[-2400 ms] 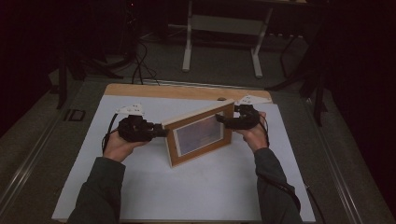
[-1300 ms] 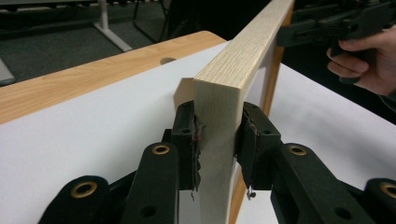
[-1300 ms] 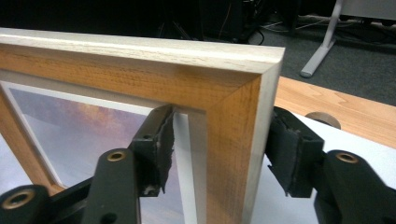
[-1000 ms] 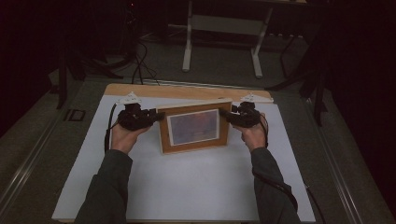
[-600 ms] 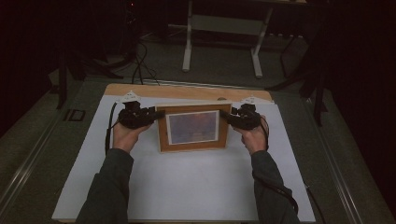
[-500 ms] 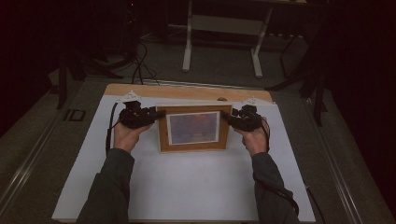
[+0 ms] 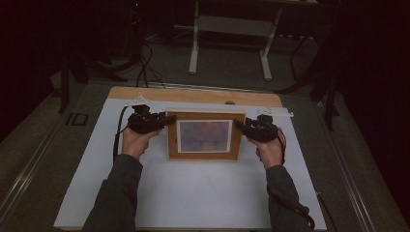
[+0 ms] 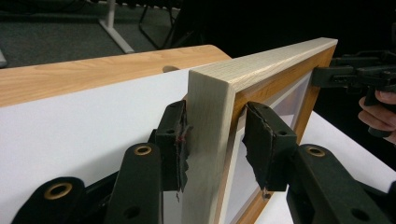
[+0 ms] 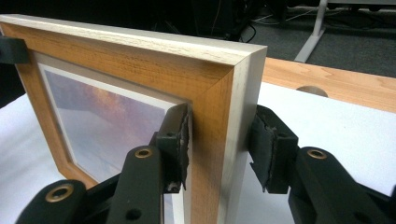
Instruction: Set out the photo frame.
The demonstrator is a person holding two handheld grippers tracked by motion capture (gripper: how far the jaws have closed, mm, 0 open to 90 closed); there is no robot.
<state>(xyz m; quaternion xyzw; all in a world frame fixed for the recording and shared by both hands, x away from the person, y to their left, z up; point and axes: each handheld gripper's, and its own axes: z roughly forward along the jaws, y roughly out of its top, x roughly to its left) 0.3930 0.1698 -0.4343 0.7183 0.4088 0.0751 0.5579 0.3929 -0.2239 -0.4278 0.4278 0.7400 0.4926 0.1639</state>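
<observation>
Frame back face hidden in all three views; lower part of the wooden picture frame with the pale outer edge (image 7: 203,135) cut off at the bottom of both gripper views. Print behind the glass (image 9: 100,121) is a hazy purple-orange scene, detail too soft to make out. Frame stands upright on the white table top (image 7: 193,193), towards its far half, between the two hands. Left gripper (image 8: 215,147) straddles the frame's left side bar: the back pad touches the pale edge, the front pad stands off the face with a clear gap, so not clamped; jaws have just been opening. Right gripper (image 9: 219,144) straddles the right side bar: the front pad is against the face, the rear pad is just off the back edge, no firm clamp visible; jaws have just been closing. Dark floor behind the table is hard to read.
</observation>
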